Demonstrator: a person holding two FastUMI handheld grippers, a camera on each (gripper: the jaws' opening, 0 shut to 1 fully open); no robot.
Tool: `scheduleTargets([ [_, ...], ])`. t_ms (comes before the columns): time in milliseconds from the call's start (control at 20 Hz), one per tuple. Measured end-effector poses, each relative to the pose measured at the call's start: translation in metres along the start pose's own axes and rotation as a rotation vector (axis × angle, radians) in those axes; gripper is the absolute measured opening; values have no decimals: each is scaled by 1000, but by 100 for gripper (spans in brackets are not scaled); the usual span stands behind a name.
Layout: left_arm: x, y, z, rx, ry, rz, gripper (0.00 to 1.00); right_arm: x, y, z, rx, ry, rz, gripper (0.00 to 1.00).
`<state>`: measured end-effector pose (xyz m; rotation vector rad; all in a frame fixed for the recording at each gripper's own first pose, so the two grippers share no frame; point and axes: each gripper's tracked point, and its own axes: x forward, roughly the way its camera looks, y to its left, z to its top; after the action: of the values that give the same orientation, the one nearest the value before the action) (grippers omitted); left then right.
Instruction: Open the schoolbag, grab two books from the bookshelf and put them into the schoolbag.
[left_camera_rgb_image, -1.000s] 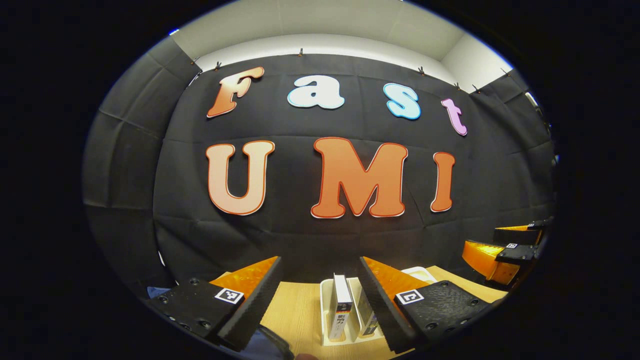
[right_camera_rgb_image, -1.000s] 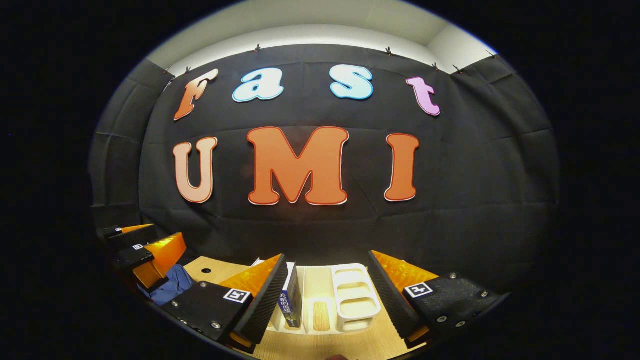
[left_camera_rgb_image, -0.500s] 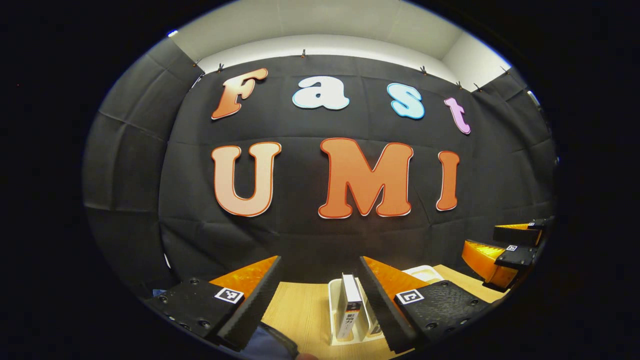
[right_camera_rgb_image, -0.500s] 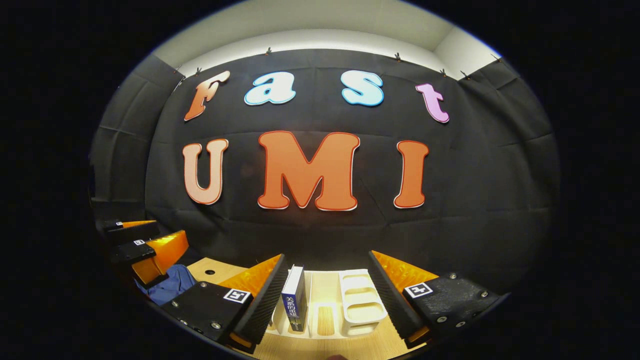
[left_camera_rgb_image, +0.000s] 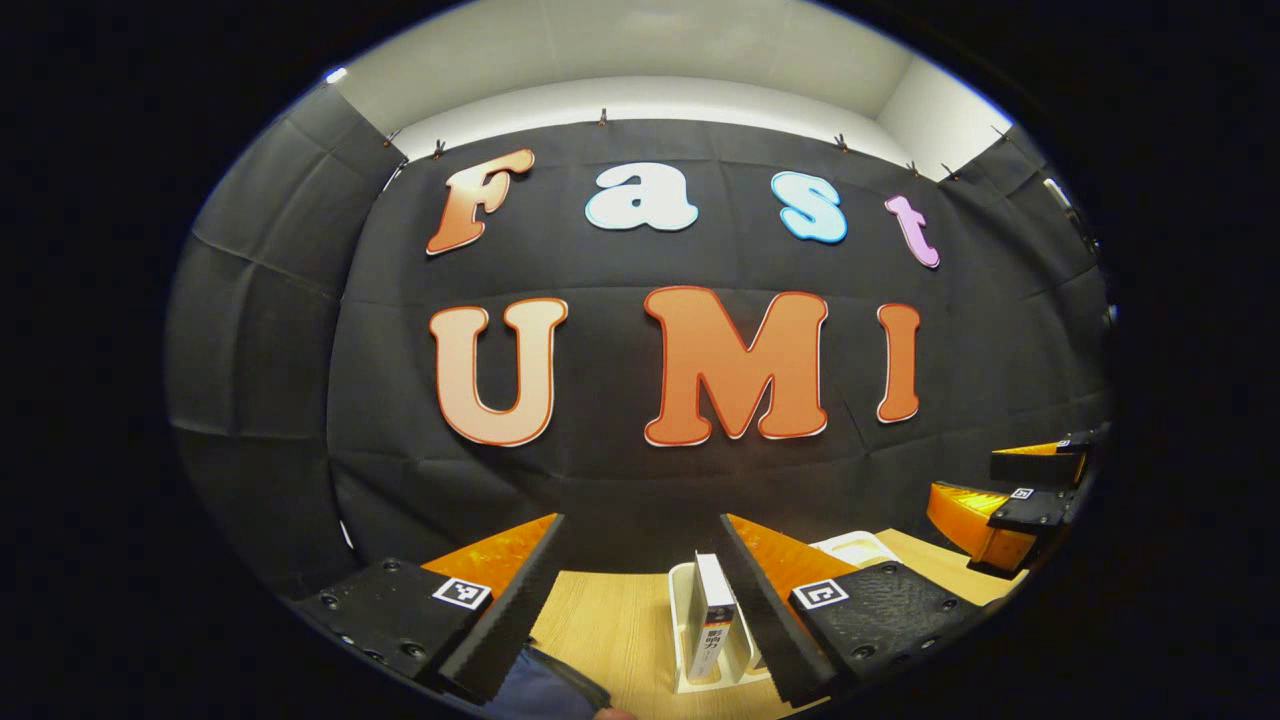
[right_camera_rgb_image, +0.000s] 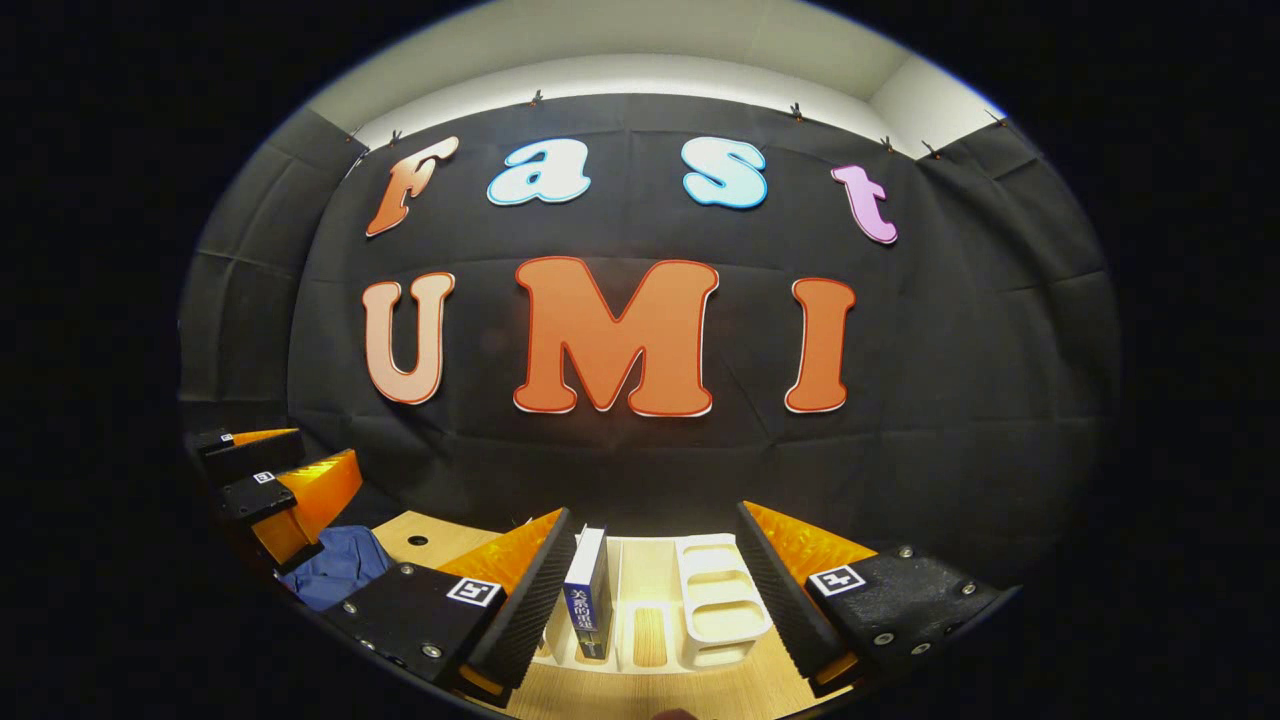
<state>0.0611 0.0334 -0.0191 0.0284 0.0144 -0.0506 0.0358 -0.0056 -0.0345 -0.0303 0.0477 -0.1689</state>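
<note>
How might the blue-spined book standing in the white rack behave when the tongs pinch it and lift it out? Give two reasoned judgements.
The blue-spined book stands upright by itself in the white rack, so it is probably stiff enough to lift without flopping. It looks narrow for its height, so a sideways nudge from the right tongs could tip it. The rack's dividers may limit any lean.

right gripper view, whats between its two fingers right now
In the right gripper view, the open right gripper frames the white bookshelf, with a blue book standing upright in it, close beside the view-left finger; contact can't be told.
</note>
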Motion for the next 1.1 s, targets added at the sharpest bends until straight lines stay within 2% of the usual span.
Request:
scheduleTargets([
  [350, 0, 11, -52, 10, 159, -20, 94, 9, 1, -13, 6, 29, 3, 95],
  [450, -3, 20, -71, 41, 208, -17, 94, 14, -4, -17, 4, 38, -3, 96],
  [750, -31, 50, -144, 180, 393, 23, 94, 27, -17, -34, -1, 63, -14, 96],
  [1100, -66, 62, -210, 406, 528, 27, 95, 35, -36, -55, 1, 89, -15, 96],
])
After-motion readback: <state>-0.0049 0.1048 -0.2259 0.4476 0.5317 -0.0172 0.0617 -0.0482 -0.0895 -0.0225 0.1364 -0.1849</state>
